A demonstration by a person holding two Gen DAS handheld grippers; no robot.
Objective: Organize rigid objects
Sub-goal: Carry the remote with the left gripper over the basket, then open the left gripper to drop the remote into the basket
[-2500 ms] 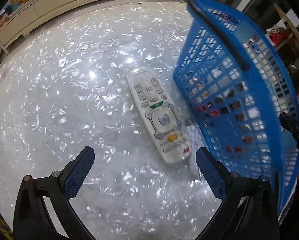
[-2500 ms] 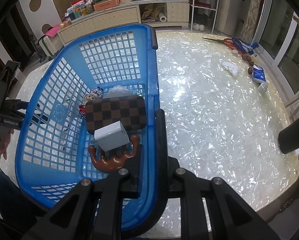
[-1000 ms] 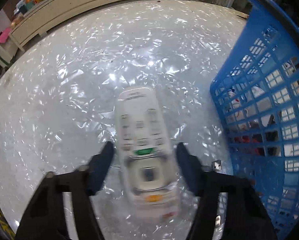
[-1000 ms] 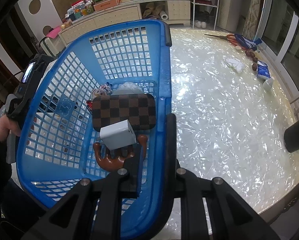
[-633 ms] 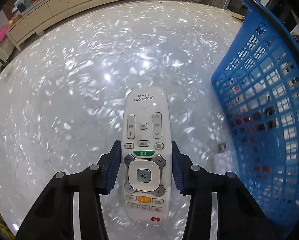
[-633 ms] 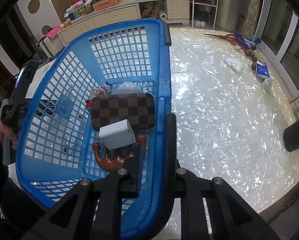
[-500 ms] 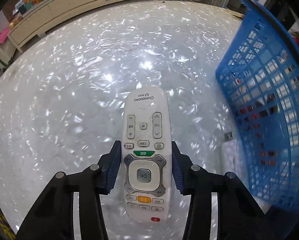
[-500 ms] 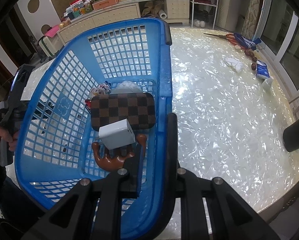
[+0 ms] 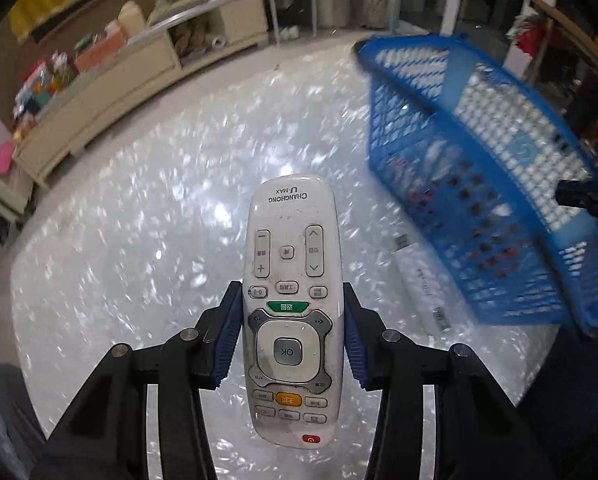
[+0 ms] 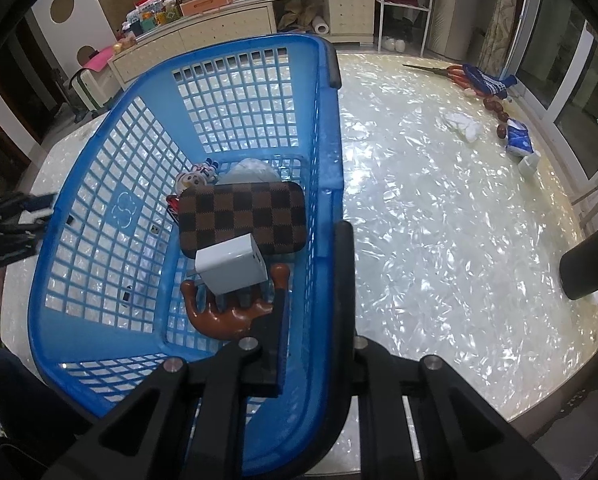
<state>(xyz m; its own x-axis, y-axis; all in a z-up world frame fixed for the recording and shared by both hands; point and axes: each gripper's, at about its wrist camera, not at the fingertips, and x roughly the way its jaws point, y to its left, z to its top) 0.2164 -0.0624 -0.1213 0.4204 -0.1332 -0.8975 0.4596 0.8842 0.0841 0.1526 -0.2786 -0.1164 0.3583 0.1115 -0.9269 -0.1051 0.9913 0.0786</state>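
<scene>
A white remote control [image 9: 293, 240] sits lengthwise between my left gripper's blue pads [image 9: 229, 332], lifted off the pearly table [image 9: 119, 260]. My left gripper [image 9: 291, 292] is shut on it across its middle. The blue mesh basket [image 9: 499, 208] stands to the right of the remote. My right gripper [image 10: 319, 280] is shut on the blue basket's [image 10: 111, 216] right wall, one finger inside and one outside, its jaws closing tighter. Inside lie a brown checked case [image 10: 243, 216], a white charger [image 10: 233, 264], a brown wooden piece [image 10: 227, 316] and a small toy figure [image 10: 197, 178].
A slim white box [image 9: 419, 284] lies on the table beside the basket. Scissors [image 10: 439, 69], a blue sock [image 10: 485, 78], a white cloth [image 10: 461, 124] and a blue packet [image 10: 517, 138] lie along the table's far right. A low cabinet [image 10: 227, 20] stands behind.
My left gripper closed on the remote and lifted it off the table, rising and rolling so the basket swung across the view. The right gripper kept its hold on the basket wall.
</scene>
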